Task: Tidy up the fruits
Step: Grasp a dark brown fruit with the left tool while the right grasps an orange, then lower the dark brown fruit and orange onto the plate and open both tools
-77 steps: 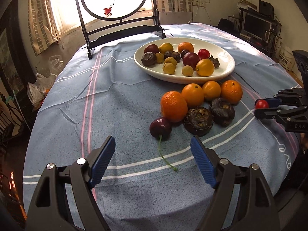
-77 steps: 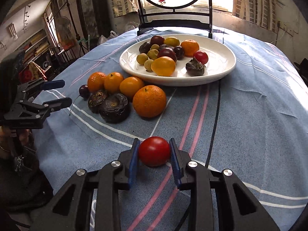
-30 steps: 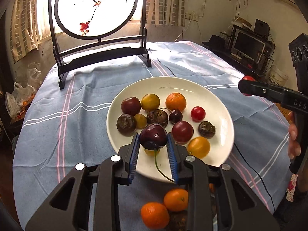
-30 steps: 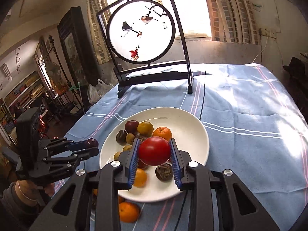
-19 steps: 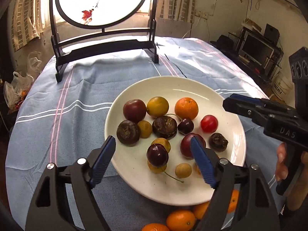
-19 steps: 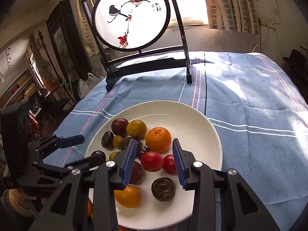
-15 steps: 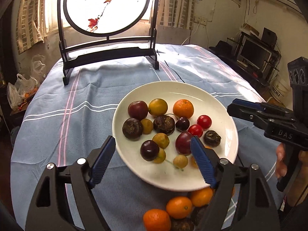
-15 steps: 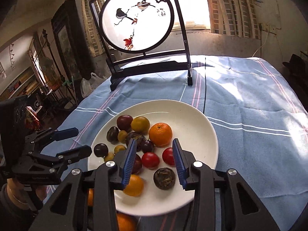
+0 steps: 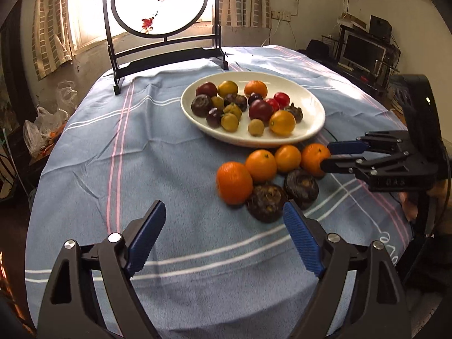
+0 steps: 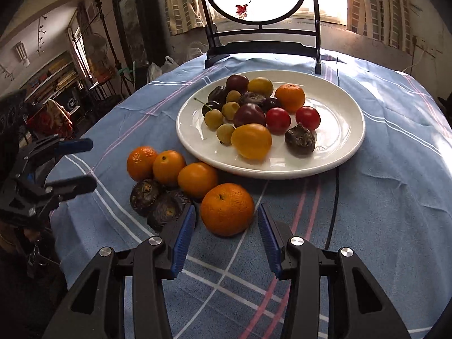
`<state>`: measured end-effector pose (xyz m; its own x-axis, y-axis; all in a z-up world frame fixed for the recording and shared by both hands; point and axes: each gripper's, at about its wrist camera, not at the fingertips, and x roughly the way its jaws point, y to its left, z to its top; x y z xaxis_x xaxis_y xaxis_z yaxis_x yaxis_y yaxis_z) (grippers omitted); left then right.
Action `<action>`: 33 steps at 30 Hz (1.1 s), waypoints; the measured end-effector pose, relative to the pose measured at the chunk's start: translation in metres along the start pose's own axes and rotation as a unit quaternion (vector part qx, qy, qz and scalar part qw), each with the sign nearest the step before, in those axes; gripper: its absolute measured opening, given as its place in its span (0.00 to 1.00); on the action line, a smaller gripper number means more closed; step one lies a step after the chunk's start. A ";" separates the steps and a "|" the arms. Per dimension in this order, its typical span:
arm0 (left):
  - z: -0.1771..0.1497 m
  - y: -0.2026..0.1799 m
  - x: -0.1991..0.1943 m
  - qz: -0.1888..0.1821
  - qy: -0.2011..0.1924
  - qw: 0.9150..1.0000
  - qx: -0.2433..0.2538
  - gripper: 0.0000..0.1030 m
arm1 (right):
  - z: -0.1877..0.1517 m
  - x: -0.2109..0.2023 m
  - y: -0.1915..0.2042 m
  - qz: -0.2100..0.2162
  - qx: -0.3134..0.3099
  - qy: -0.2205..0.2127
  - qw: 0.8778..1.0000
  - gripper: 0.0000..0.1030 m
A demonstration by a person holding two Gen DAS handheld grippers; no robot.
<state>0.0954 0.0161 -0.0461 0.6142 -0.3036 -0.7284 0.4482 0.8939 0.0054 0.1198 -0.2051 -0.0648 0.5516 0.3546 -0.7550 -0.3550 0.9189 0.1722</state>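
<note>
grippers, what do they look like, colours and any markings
Both the left gripper and the right gripper have black angular frames with triangular cutouts, silver round bolt heads and blue ribbed finger pads. The right one's side carries faint pale lettering, too blurred to read.

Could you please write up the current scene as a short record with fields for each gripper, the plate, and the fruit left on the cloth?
left gripper: open, empty, above the blue striped tablecloth
right gripper: open, empty, lined up on the nearest orange
plate: white, holds mixed small fruit, including two red tomatoes
fruit on cloth: four oranges and two dark water chestnuts, clustered beside the plate
</note>
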 end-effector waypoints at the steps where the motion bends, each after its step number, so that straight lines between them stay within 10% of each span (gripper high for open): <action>1: -0.004 -0.002 0.001 -0.004 0.005 1.000 0.000 0.80 | 0.001 0.003 -0.001 0.006 0.006 0.003 1.000 0.45; 7: -0.015 -0.025 0.011 -0.001 0.019 0.999 0.029 0.80 | 0.008 0.017 -0.003 0.014 0.022 0.018 0.999 0.42; 16: -0.003 -0.045 0.049 -0.007 0.067 0.997 0.032 0.41 | -0.011 -0.021 -0.025 0.021 0.054 -0.042 0.997 0.41; 28: 0.016 -0.041 0.064 0.022 0.048 0.999 0.002 0.59 | -0.020 -0.027 -0.040 0.051 0.072 -0.049 0.995 0.41; 33: 0.016 -0.047 0.067 0.018 0.054 0.998 0.022 0.41 | -0.020 -0.029 -0.040 0.050 0.071 -0.055 0.995 0.41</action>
<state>0.1255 -0.0518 -0.0844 0.5582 -0.2326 -0.7964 0.4572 0.8873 0.0613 0.1029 -0.2552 -0.0628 0.6006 0.4554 -0.6572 -0.3060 0.8903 0.3373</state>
